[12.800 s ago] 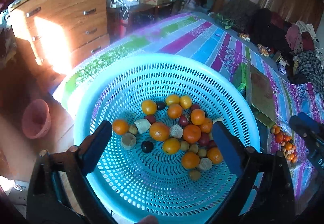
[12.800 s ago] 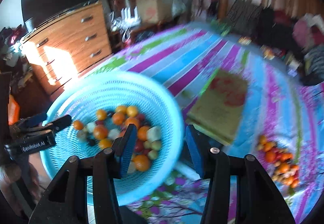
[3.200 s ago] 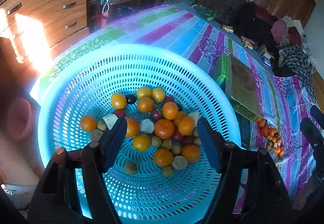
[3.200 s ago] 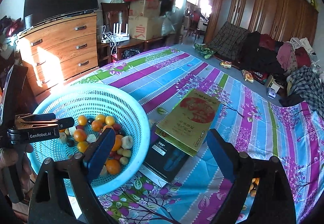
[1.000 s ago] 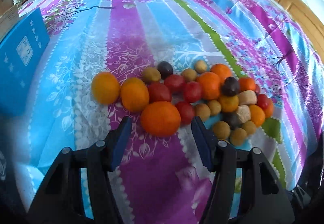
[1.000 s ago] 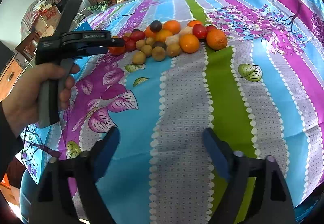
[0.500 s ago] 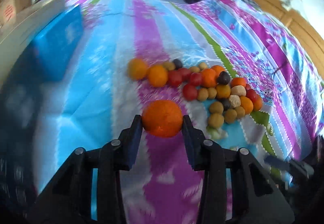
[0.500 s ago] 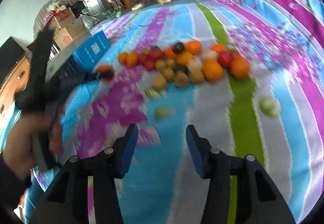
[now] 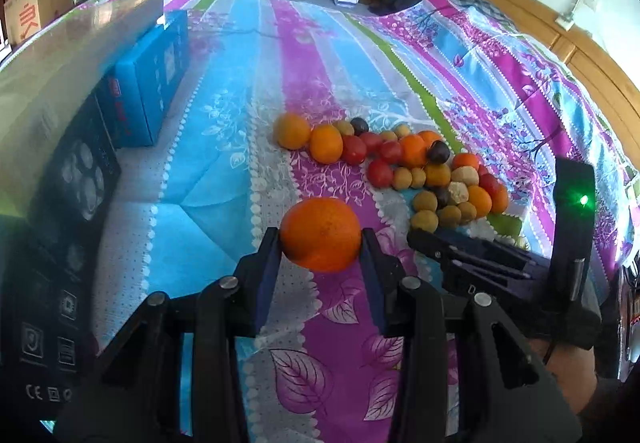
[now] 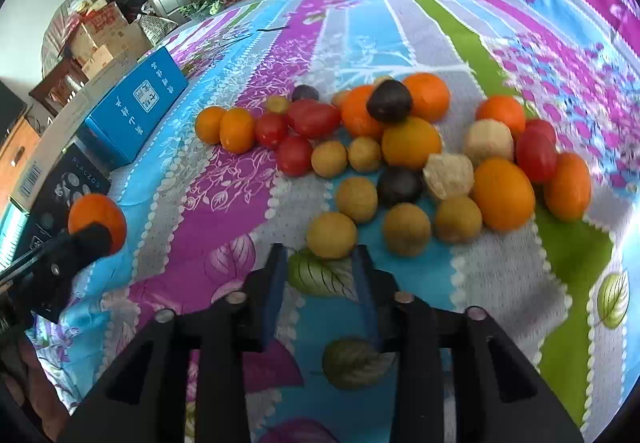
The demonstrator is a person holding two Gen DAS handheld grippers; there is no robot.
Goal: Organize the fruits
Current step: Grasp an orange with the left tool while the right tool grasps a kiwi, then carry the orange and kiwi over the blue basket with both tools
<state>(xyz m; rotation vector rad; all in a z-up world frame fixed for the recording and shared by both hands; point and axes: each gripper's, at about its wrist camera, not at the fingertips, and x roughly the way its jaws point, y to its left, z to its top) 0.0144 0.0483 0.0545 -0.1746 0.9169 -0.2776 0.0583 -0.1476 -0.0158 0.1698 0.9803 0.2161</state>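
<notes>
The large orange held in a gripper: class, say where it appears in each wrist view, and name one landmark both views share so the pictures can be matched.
Left wrist view: the large orange sits just below centre, clamped in the left gripper.
Right wrist view: the same orange shows at the far left edge, behind the left gripper's dark fingertip.
Shared landmark: the blue box, left of the fruit pile in both.
</notes>
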